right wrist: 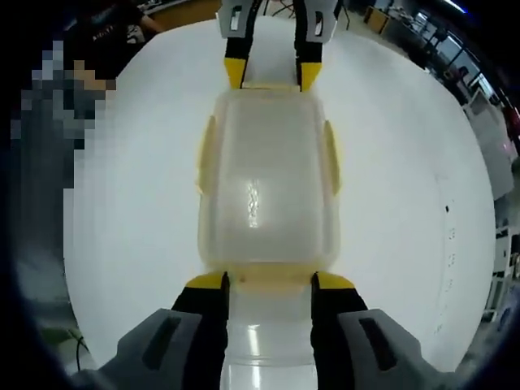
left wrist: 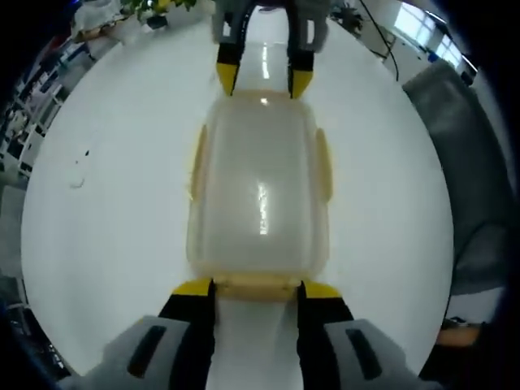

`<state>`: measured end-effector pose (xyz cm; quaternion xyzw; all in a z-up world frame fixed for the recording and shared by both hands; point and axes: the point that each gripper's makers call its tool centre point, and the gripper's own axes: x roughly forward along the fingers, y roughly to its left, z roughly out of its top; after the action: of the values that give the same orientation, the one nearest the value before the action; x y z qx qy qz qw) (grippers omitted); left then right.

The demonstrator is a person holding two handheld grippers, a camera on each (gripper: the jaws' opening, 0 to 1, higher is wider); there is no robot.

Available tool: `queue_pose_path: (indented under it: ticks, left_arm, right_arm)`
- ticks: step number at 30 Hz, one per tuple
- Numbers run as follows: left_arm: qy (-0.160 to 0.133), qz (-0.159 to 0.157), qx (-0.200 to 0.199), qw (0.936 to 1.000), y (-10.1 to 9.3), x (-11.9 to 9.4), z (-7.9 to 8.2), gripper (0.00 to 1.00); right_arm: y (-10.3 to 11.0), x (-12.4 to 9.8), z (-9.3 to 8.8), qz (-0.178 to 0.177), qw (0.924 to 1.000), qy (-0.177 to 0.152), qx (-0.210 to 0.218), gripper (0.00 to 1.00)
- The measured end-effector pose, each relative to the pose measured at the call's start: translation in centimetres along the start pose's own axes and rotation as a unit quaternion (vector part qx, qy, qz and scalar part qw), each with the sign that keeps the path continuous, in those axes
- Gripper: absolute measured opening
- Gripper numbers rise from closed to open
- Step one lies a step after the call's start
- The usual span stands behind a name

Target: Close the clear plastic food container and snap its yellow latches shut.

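Observation:
The clear plastic container [left wrist: 260, 195] rests on the white table [left wrist: 122, 203] with its lid on. Pale yellow latches [left wrist: 325, 162] run along both long sides, and another lies across each short end. My left gripper [left wrist: 257, 288] is open at the near end, its yellow tips on either side of the end latch [left wrist: 258, 284]. At the far end my right gripper [left wrist: 263, 80] is open too. In the right gripper view the container [right wrist: 266, 187] lies between the open right gripper [right wrist: 270, 282] and the left gripper [right wrist: 272, 73].
The round table's edge [left wrist: 49, 268] curves close around the container. A person in grey [left wrist: 463, 162] is beyond the table. Potted plants [left wrist: 154, 8] and shelves stand farther back. Desks and equipment [right wrist: 487, 122] line the room.

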<state>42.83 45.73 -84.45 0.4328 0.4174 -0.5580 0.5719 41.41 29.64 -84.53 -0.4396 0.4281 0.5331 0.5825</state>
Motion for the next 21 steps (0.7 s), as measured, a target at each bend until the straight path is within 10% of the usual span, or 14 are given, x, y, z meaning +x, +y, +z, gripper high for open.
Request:
queue_pose_path:
  ticks: [21]
  left_arm:
    - [0.038,0.004,-0.014,0.9992,-0.66,-0.10,-0.15,0.34]
  right_arm:
    - [-0.81,0.42,-0.31,0.021,0.9996,-0.019,0.004,0.36]
